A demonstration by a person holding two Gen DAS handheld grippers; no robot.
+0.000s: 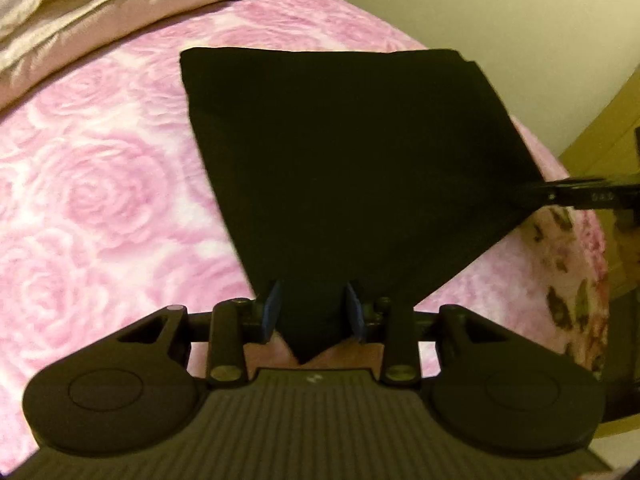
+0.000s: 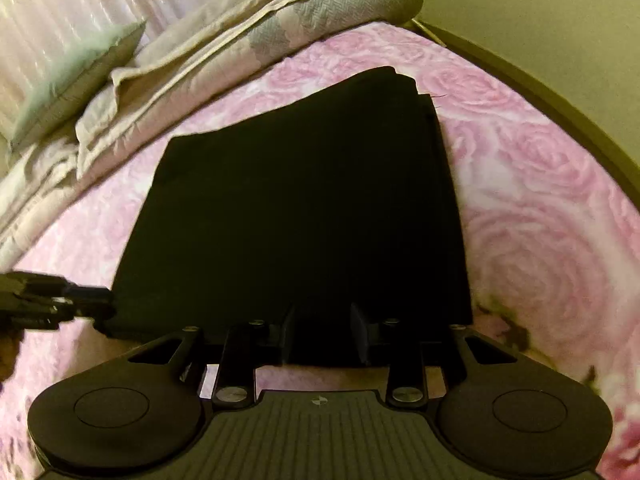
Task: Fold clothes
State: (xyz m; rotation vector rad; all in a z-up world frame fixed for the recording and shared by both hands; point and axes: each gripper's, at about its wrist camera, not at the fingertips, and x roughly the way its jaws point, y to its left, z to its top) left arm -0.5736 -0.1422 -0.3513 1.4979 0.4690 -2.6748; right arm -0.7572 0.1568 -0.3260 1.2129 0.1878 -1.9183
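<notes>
A black garment (image 1: 352,152) lies folded into a broad panel on the pink rose-patterned bedspread (image 1: 100,200). Its near edge is lifted and stretched between both grippers. My left gripper (image 1: 314,312) is shut on the near-left corner, whose tip hangs down past the blue pads (image 1: 272,312). In the left wrist view my right gripper (image 1: 540,196) pinches the other near corner at the right. The right wrist view shows the garment (image 2: 304,208) running away from my right gripper (image 2: 324,332), which is shut on its near edge, and my left gripper (image 2: 100,306) holding the corner at the left.
A beige quilt (image 2: 208,64) lies bunched along the far side of the bed, with a pale green pillow (image 2: 76,68) behind it. A cream wall (image 1: 520,40) and a wooden bed frame edge (image 2: 540,92) border the right. A floral-print cloth (image 1: 568,272) hangs at the bed's right edge.
</notes>
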